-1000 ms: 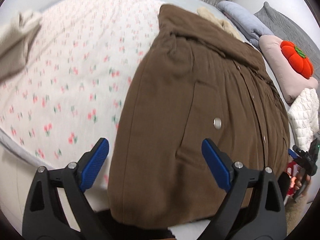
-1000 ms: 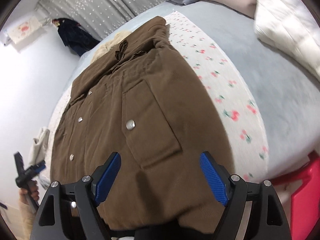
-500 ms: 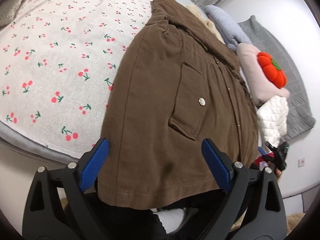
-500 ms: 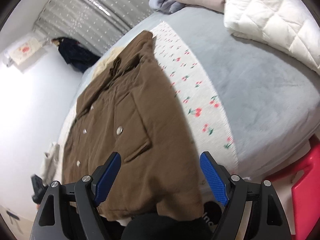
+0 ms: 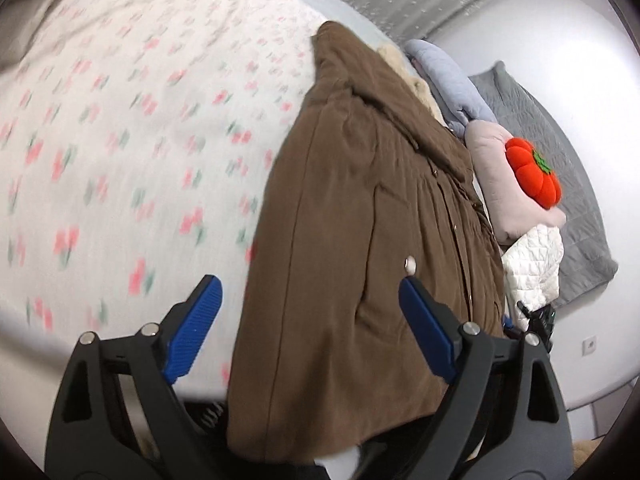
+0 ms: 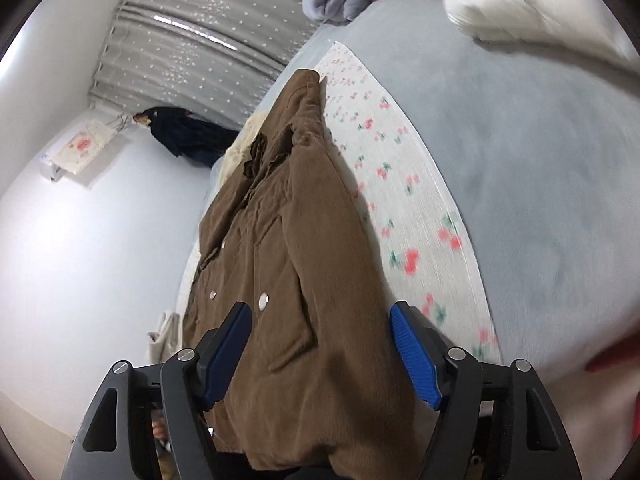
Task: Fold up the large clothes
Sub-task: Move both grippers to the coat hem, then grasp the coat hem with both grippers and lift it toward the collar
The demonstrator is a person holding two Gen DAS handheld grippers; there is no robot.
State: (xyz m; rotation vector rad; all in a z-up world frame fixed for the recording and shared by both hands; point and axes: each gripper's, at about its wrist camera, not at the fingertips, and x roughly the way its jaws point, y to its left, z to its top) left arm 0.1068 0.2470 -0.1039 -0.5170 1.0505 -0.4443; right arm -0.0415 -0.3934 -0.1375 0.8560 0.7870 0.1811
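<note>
Left wrist: coat hem overhanging bed edge

— Where's the coat?
— On the sheet, ahead of the left gripper, its hem between the spread fingers. The sheet runs off to that gripper's left.
— And to its right?
— Pillows past the coat, a quilt nearer.
— From the right gripper?
— The coat lies ahead and left, the sheet's edge to the right, curtains far behind.
</note>
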